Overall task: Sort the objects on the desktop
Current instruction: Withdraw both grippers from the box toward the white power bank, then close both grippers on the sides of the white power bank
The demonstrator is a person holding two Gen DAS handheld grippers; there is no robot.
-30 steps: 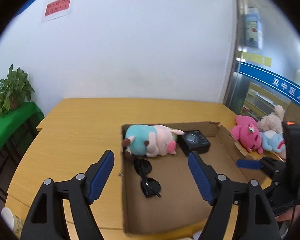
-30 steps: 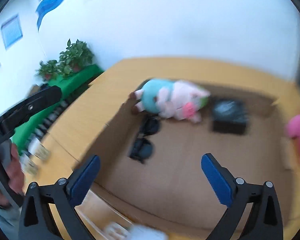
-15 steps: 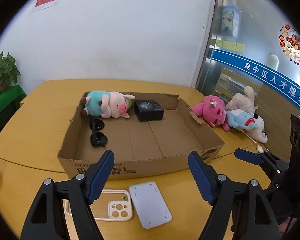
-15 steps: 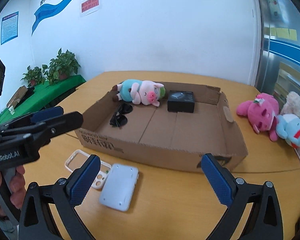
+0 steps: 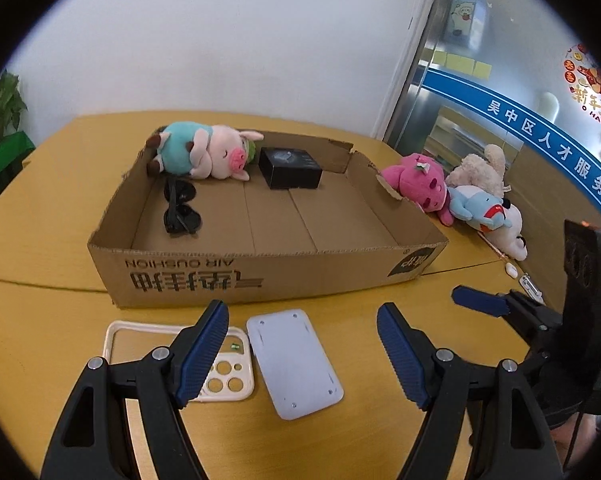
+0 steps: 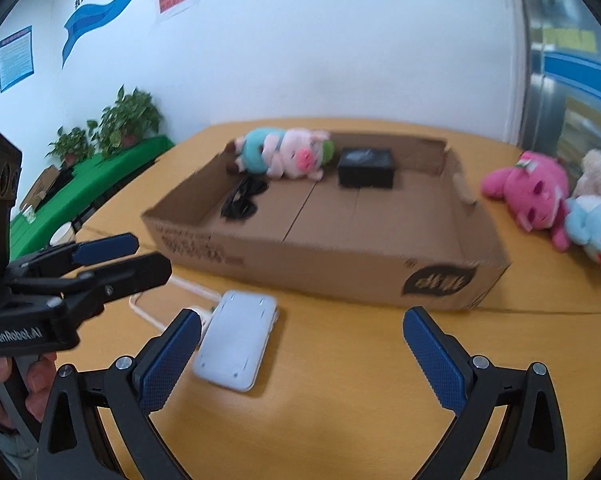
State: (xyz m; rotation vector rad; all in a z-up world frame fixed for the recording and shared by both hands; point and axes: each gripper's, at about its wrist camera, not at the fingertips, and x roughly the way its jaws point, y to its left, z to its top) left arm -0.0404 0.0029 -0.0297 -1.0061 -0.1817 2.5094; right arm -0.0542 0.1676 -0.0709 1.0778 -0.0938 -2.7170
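Yellow table (image 5: 380, 420), white flat device (image 5: 294, 362) between left gripper's (image 5: 302, 354) spread fingers, right gripper (image 6: 300, 354) spread, empty.

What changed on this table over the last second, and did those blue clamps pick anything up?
Both grippers pulled back from over the cardboard box: the left gripper and right gripper now hang open over the white pad and phone case in front of it. Nothing was grabbed or released. The pig plush, sunglasses and black box lie in the box as before.
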